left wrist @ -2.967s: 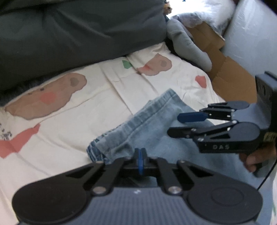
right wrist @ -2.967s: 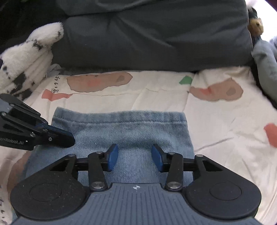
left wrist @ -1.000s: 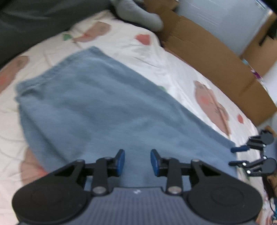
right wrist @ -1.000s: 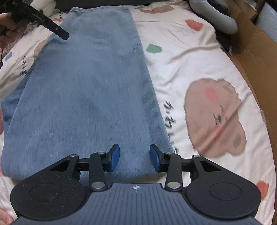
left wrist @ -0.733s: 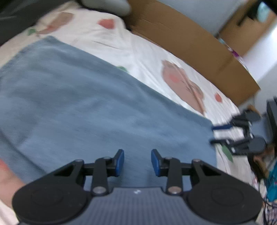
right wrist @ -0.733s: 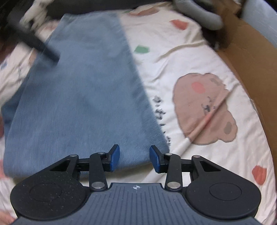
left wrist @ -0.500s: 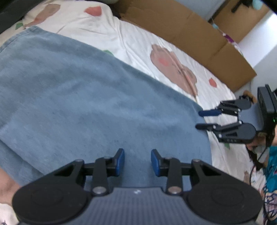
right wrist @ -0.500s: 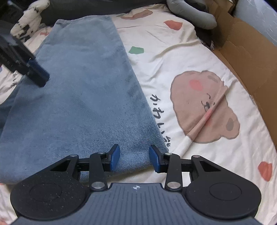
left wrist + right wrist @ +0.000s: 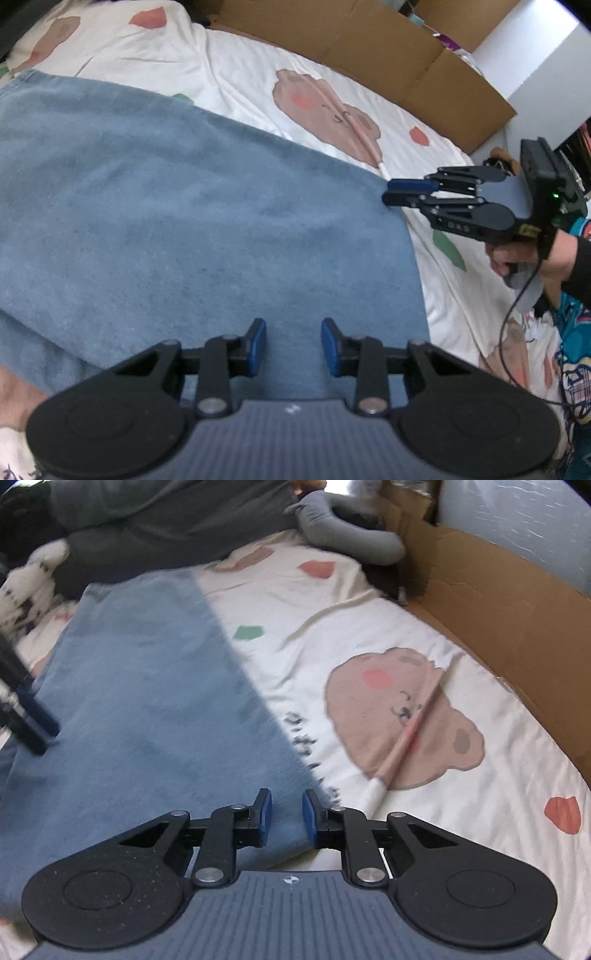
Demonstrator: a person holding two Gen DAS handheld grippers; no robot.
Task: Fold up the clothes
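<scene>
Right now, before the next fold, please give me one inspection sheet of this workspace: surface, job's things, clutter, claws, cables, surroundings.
Surface: bed sheet, white with bear prints, creased.
Job's things: blue jeans lying flat on the sheet.
Clutter: grey plush and fluffy white item at the far end.
Claws: left claw open over the jeans' near edge, nothing pinched; right claw closing at the jeans' corner, denim between the pads, not yet pressed.
Cables: black cable hanging from the right claw's handle.
Surroundings: cardboard along the bed's side; dark grey bedding beyond.
</scene>
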